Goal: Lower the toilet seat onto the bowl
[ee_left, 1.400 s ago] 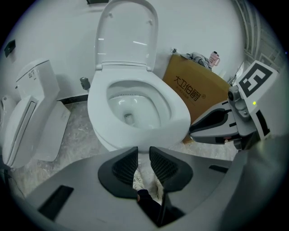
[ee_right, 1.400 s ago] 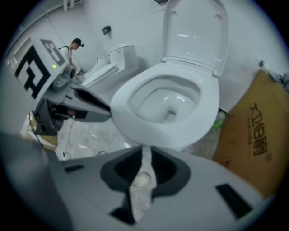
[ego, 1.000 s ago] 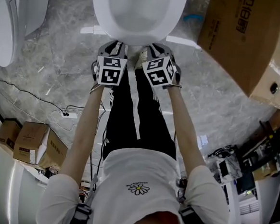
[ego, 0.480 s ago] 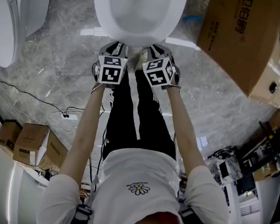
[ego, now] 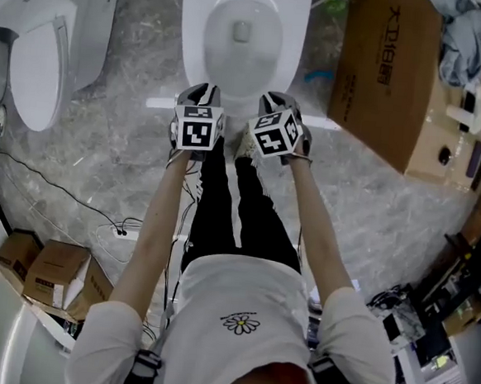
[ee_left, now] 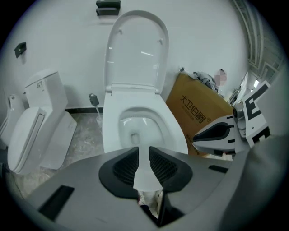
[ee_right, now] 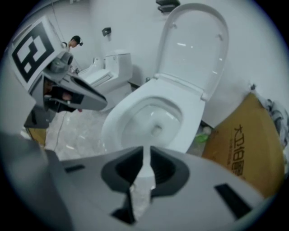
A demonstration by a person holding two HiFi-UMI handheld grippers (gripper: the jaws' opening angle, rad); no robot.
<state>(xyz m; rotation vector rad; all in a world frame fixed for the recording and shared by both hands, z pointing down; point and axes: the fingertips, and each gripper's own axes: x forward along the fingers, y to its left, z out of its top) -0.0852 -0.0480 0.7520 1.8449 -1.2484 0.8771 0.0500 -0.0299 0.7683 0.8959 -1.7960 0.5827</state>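
Left tool (ee_left: 143, 164) and right tool (ee_right: 145, 169): barely open, holding nothing. Toilet seat (ee_left: 135, 49) standing straight up behind bowl (ee_left: 135, 126), far from both. Reach up to top edge, tip forward, lower slowly, no slamming.

The white oval plastic toilet seat (ee_left: 137, 49) is not down. It stands raised, close to upright, hinged at the back edge of the white ceramic toilet bowl (ee_left: 110, 133) and rising from it toward 12 o'clock in my left gripper view. Its glossy underside faces me, with two small bumpers near the top. I cannot tell seat from lid in that raised part. In my right gripper view the seat (ee_right: 194, 45) tilts toward 1 o'clock above the bowl (ee_right: 118, 122). From my head view the open bowl (ego: 196, 34) sits on the floor at 12 o'clock, its rim uncovered and the drain showing.
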